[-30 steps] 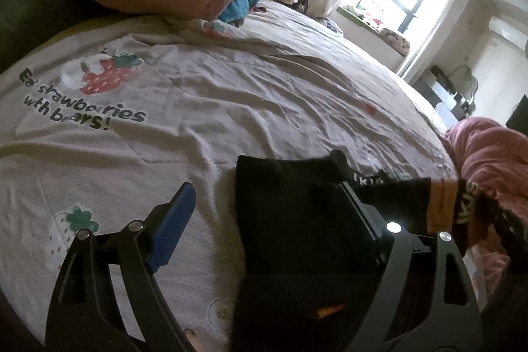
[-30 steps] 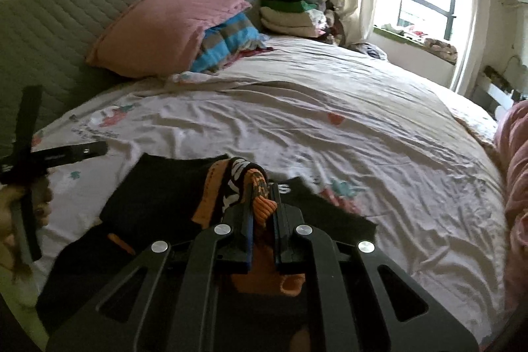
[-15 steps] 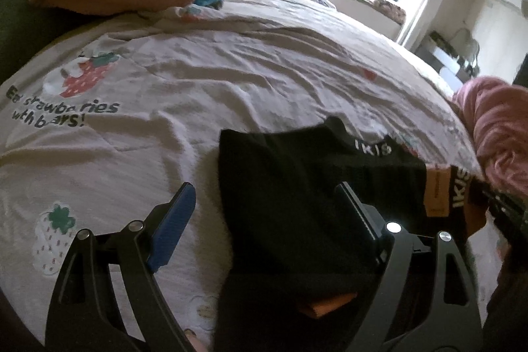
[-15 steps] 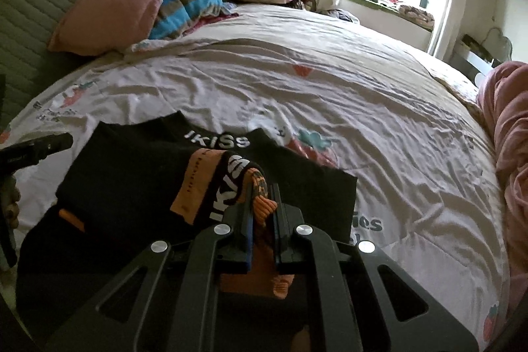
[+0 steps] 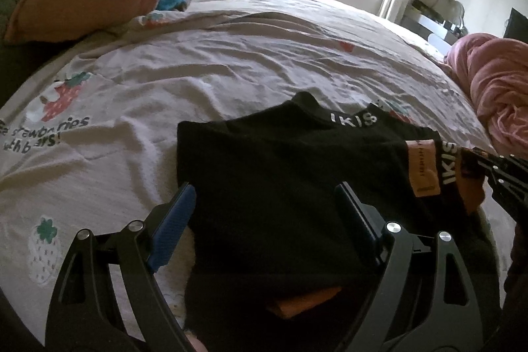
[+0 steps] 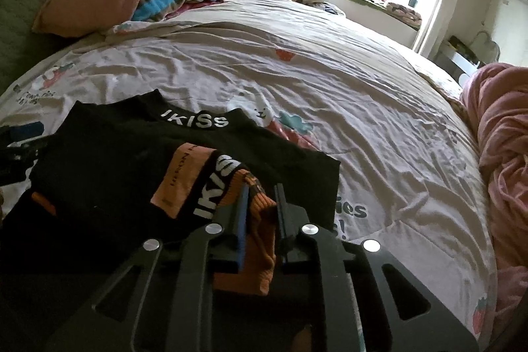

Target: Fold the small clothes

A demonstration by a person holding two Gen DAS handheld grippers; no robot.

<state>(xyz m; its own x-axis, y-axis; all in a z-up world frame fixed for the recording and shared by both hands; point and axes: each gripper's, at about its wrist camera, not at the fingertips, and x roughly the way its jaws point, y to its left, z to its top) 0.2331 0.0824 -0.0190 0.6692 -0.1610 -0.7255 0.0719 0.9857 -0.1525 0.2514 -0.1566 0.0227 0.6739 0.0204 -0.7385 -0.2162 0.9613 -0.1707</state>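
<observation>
Our right gripper (image 6: 259,203) is opening around the orange cuff (image 6: 260,203) of the black garment (image 5: 280,187), which lies on the bed (image 5: 264,61). Our left gripper (image 5: 264,207) hangs wide open, empty. If the cuff sticks to a pad, the fold may pull open.

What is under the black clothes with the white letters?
The black garment lies on the strawberry bedsheet. Some orange fabric peeks out beneath its near edge. Anything else underneath is covered.
</observation>
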